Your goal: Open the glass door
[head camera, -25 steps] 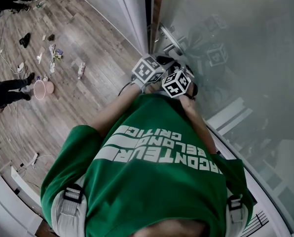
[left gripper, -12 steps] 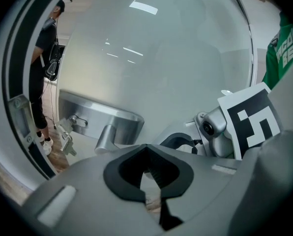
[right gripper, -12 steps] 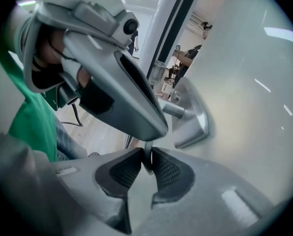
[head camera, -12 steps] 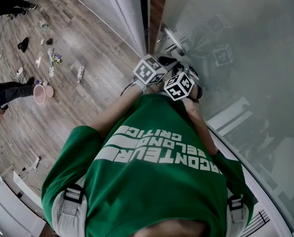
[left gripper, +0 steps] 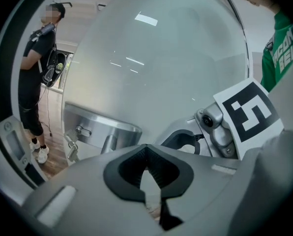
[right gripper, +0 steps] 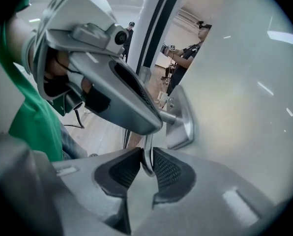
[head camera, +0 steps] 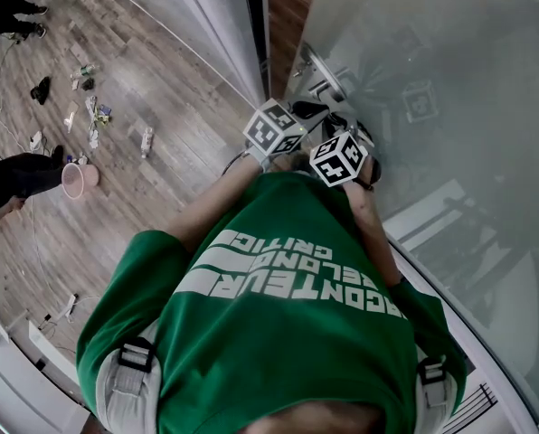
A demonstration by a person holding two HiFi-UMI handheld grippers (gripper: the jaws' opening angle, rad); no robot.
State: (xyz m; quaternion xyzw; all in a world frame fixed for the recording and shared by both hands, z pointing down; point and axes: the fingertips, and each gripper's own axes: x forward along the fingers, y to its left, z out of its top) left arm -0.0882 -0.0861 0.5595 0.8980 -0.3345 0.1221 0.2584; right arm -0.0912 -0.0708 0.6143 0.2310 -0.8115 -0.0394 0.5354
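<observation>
The frosted glass door [head camera: 450, 52] fills the right of the head view, with its metal handle plate [head camera: 316, 78] at the door's edge. My right gripper [right gripper: 146, 167] straddles the thin metal lever [right gripper: 147, 151] of the handle. Its jaws have just been opening; the lever stands between the pads with a slim gap at the right pad. My left gripper [left gripper: 146, 154] is shut with nothing between its pads. It hangs just in front of the plate [left gripper: 104, 132], and its finger [right gripper: 131, 100] lies over the handle's shaft. In the head view both grippers [head camera: 310, 111] [head camera: 337, 127] crowd the handle.
Keys [left gripper: 70, 144] hang from the lock under the plate. A white door frame [head camera: 224, 25] stands left of the door's edge. On the wooden floor lie a pink bucket [head camera: 73, 179] and scattered small items. A person in black [left gripper: 36, 73] stands beyond the door.
Both grippers have drifted a little to the right and up in the head view. The strip of brown floor between door edge and frame has widened.
</observation>
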